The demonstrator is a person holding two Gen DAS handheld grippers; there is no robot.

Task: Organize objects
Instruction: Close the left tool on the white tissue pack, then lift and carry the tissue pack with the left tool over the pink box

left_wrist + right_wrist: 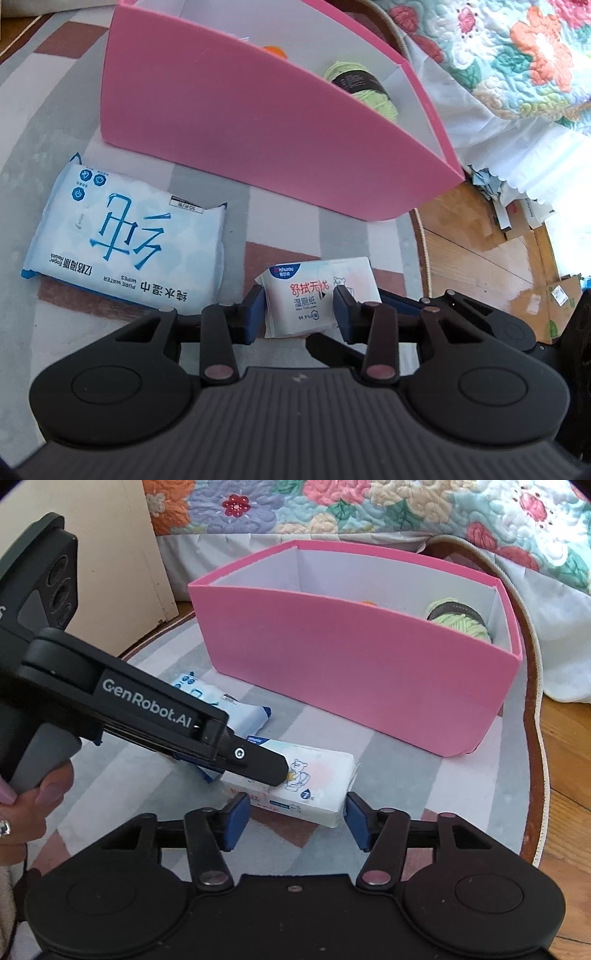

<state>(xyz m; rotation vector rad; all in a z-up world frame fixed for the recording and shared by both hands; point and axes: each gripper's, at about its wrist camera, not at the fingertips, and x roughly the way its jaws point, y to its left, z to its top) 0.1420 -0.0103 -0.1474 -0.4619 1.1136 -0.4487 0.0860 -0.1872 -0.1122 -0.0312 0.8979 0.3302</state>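
Note:
A small white wipes pack with red print lies on the striped rug in front of a pink box. My left gripper is open, its blue pads on either side of the pack. In the right wrist view the same pack lies between my open right gripper's pads, with the left gripper reaching over it from the left. A larger blue-and-white wipes pack lies to the left. The box holds a green yarn ball and something orange.
The round striped rug ends at a wooden floor on the right. A floral quilt hangs behind the box. Cardboard boxes sit on the floor at right. A cream panel stands at the back left.

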